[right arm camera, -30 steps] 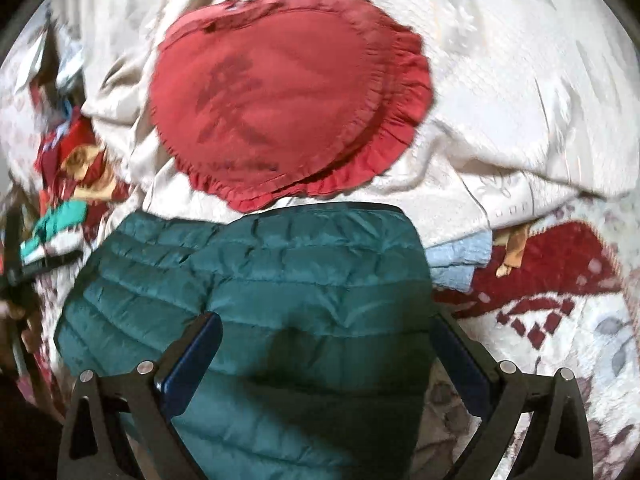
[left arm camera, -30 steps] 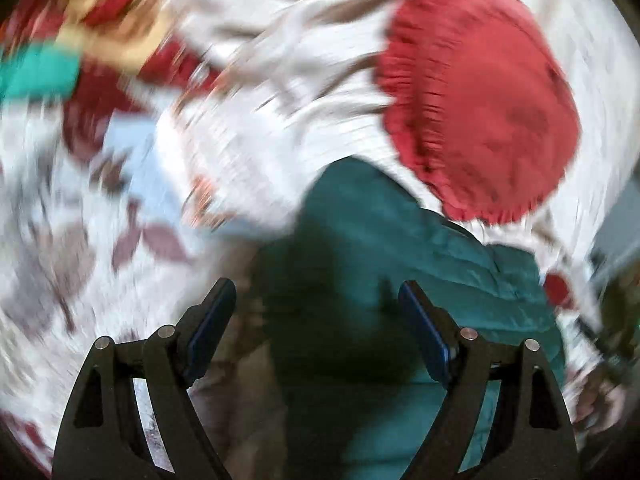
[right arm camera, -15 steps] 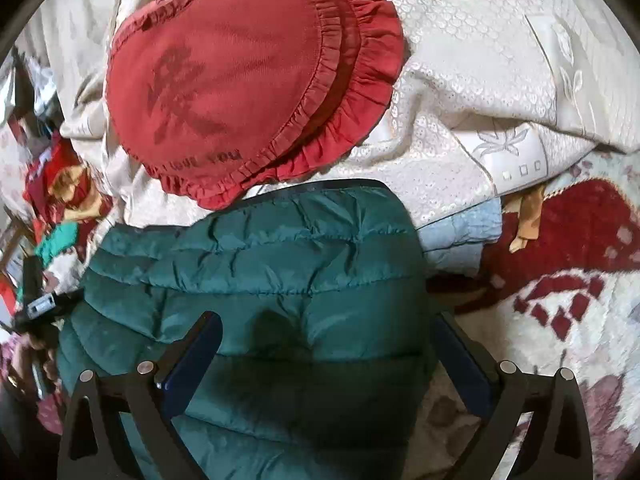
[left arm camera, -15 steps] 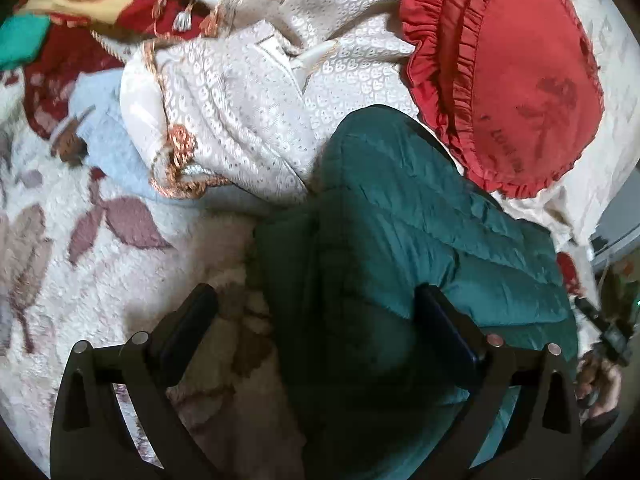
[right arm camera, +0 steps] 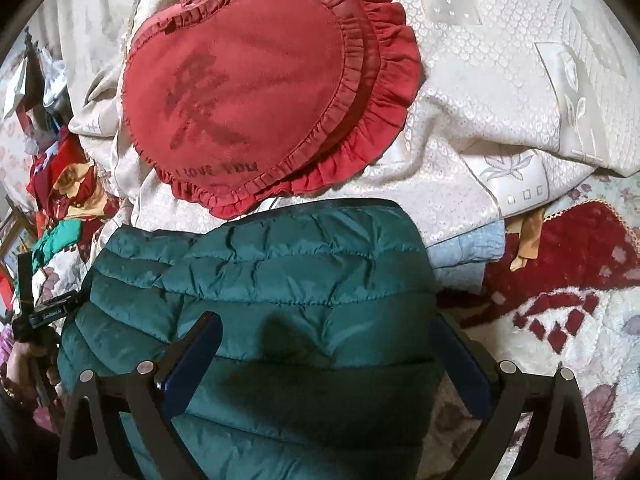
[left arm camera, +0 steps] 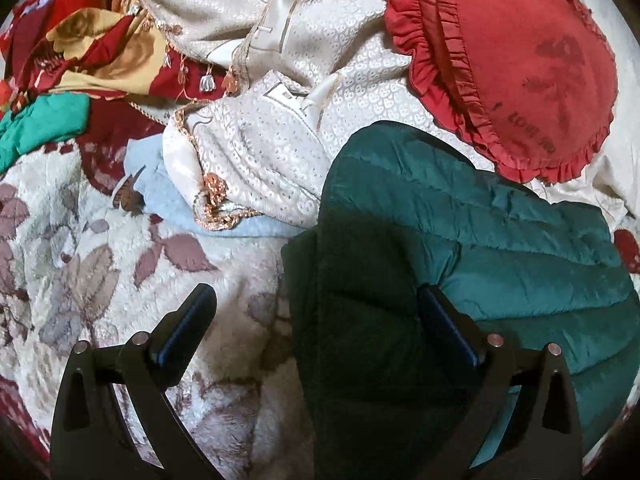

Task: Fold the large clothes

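Both claws gape wide, holding nothing: left gripper straddles the folded edge of the green jacket, right gripper w/ fingers over its middle, jacket just below red cushion.

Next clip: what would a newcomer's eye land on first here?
The teal quilted jacket fills the foreground, folded on the floral blanket under both grippers' open jaws. Just beyond it, a red heart-shaped ruffled cushion lies on cream patterned bedding. Farther left sits a jumble of red, gold and green fabrics.
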`<state>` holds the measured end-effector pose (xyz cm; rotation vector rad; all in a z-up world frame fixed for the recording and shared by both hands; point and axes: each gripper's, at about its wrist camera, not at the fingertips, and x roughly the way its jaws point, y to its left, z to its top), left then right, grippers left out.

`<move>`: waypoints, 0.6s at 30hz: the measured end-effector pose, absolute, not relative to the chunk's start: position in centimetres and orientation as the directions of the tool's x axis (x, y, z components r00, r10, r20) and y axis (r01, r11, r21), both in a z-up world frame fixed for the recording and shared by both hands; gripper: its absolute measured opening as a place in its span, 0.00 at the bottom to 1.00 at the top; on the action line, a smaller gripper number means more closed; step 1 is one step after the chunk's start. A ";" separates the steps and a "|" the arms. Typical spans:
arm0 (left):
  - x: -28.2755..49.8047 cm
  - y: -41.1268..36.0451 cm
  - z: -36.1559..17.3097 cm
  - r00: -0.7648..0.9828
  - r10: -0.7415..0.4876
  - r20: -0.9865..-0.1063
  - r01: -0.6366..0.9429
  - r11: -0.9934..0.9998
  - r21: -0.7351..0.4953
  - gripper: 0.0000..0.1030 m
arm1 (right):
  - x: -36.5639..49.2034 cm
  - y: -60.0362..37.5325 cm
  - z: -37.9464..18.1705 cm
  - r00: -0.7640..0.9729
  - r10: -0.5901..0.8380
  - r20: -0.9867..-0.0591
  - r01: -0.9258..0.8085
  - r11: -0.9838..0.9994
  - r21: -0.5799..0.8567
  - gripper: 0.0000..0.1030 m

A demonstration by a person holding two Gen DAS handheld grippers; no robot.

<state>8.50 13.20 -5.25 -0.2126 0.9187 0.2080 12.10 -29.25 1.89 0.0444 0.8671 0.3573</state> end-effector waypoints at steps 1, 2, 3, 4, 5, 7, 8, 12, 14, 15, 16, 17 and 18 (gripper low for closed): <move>8.6 13.2 -5.3 0.588 0.084 -0.804 -0.268 0.959 -0.095 0.98 | 12.0 -29.3 2.0 0.600 0.327 -0.730 -0.291 0.939 0.182 1.00; 8.7 13.2 -5.3 0.587 0.084 -0.805 -0.269 0.958 -0.096 0.98 | 11.9 -29.3 2.1 0.609 0.324 -0.724 -0.290 0.941 0.177 1.00; 8.7 13.1 -5.3 0.585 0.084 -0.806 -0.271 0.958 -0.097 0.98 | 11.8 -29.4 2.2 0.619 0.324 -0.715 -0.292 0.941 0.173 1.00; 8.7 13.1 -5.3 0.585 0.084 -0.807 -0.271 0.958 -0.097 0.98 | 11.7 -29.4 2.4 0.632 0.324 -0.704 -0.299 0.940 0.165 1.00; 8.7 13.1 -5.3 0.584 0.081 -0.808 -0.270 0.958 -0.100 0.98 | 11.5 -29.4 2.4 0.640 0.324 -0.697 -0.304 0.940 0.157 1.00; 8.9 13.5 -5.2 0.579 0.037 -0.814 -0.247 0.960 -0.132 0.98 | 11.5 -29.3 2.4 0.639 0.320 -0.699 -0.313 0.939 0.143 1.00; 8.9 14.0 -5.1 0.580 0.003 -0.815 -0.234 0.959 -0.162 0.98 | 11.6 -29.4 2.4 0.637 0.317 -0.703 -0.313 0.939 0.140 1.00; 9.1 16.3 -6.5 0.562 -0.219 -0.798 -0.182 0.908 -0.377 0.98 | 11.7 -30.1 2.5 0.632 0.327 -0.703 -0.294 0.940 0.172 1.00; 9.5 16.7 -7.6 0.549 -0.302 -0.779 -0.150 0.882 -0.447 0.98 | 11.6 -30.1 2.6 0.628 0.358 -0.691 -0.310 0.929 0.200 1.00; 9.6 16.7 -7.5 0.555 -0.310 -0.772 -0.138 0.881 -0.453 0.98 | 11.6 -29.9 2.5 0.622 0.367 -0.692 -0.322 0.925 0.201 1.00; 9.8 16.7 -7.5 0.552 -0.326 -0.768 -0.121 0.879 -0.460 0.98 | 11.6 -29.6 2.3 0.614 0.365 -0.700 -0.330 0.924 0.192 1.00; 10.2 16.6 -7.6 0.546 -0.351 -0.760 -0.100 0.874 -0.476 0.98 | 11.7 -29.3 2.2 0.607 0.362 -0.707 -0.337 0.924 0.183 1.00; 10.4 16.5 -7.7 0.540 -0.374 -0.754 -0.085 0.867 -0.491 0.98 | 11.7 -29.1 2.0 0.601 0.363 -0.712 -0.342 0.922 0.181 1.00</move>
